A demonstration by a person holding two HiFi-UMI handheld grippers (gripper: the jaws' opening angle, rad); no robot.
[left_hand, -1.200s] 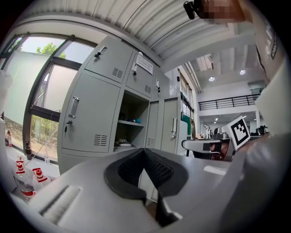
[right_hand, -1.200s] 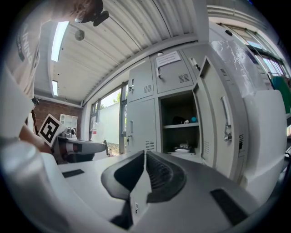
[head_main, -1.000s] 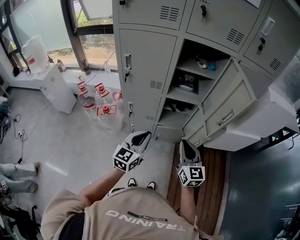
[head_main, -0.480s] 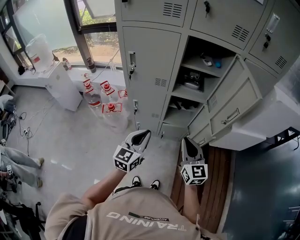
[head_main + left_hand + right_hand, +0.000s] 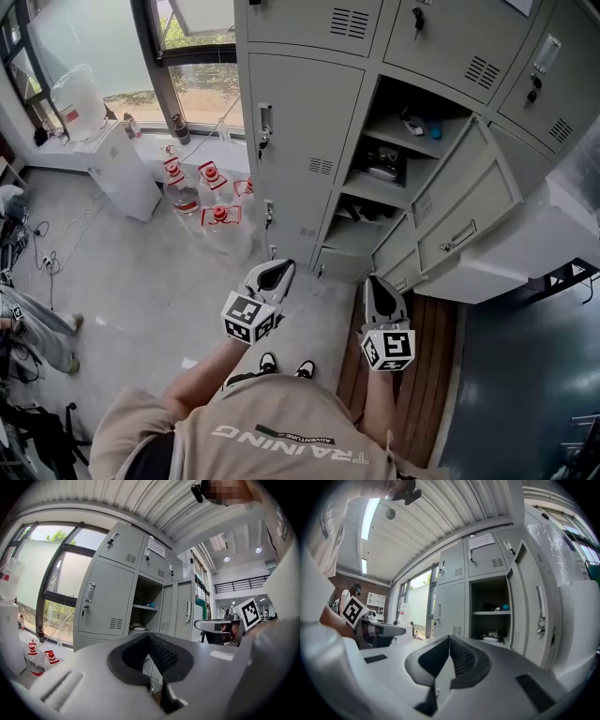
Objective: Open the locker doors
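Two empty grippers are squeezed closed: left gripper (image 5: 281,268), right gripper (image 5: 374,281). Closed locker door (image 5: 302,173) stands far left, probably light, stiff metal. Grab its handle (image 5: 266,119).

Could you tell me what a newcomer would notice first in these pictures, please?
The grey locker bank stands out at the top, its middle column open with doors swung right. Red-capped clear jugs cluster on the floor by the window, left of it. Below, the left hand-held gripper and right hand-held gripper are shut and empty.
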